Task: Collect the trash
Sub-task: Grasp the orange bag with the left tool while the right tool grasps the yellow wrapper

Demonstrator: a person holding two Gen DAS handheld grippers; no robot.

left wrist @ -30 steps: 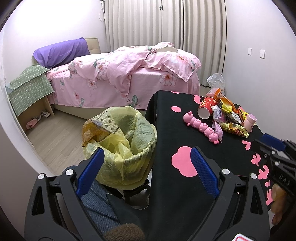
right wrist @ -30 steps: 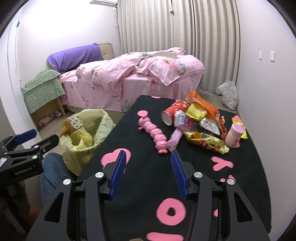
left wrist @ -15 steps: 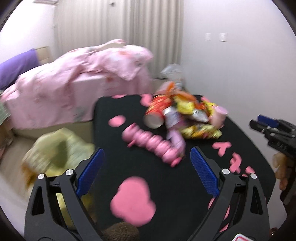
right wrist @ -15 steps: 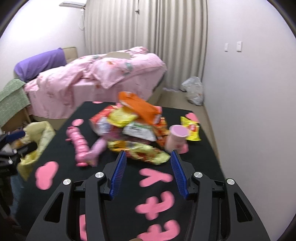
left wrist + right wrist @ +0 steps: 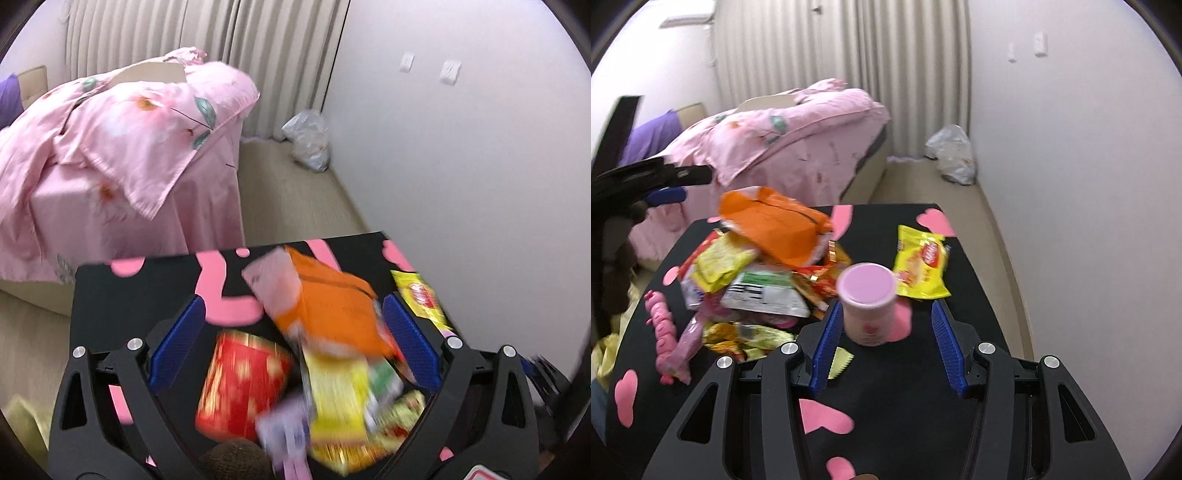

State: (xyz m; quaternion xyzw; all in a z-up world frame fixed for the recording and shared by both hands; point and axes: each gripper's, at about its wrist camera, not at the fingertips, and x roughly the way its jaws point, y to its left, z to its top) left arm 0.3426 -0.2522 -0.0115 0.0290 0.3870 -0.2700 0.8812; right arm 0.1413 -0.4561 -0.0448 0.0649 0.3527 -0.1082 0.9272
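A heap of snack wrappers lies on the black table [image 5: 905,387]. In the left wrist view my open left gripper [image 5: 291,332] hangs over the heap, with a red paper cup [image 5: 240,384], an orange packet [image 5: 328,306] and a yellow wrapper [image 5: 336,398] between its fingers; the view is blurred. In the right wrist view my open right gripper [image 5: 884,339] has a pink cup [image 5: 866,306] standing between its fingers, close to the left one. The orange packet [image 5: 775,225] tops the heap there. A yellow chip bag [image 5: 919,266] lies beyond the cup.
A pink caterpillar toy [image 5: 663,332] lies at the table's left. The yellow trash bag [image 5: 602,354] shows at the left edge. A pink bed [image 5: 798,136] stands behind. A white plastic bag [image 5: 951,155] sits on the floor by the wall [image 5: 1071,184].
Both grippers have swung right and moved in on the trash heap. The left now hangs over the wrappers; the right now has the pink cup between its fingers.
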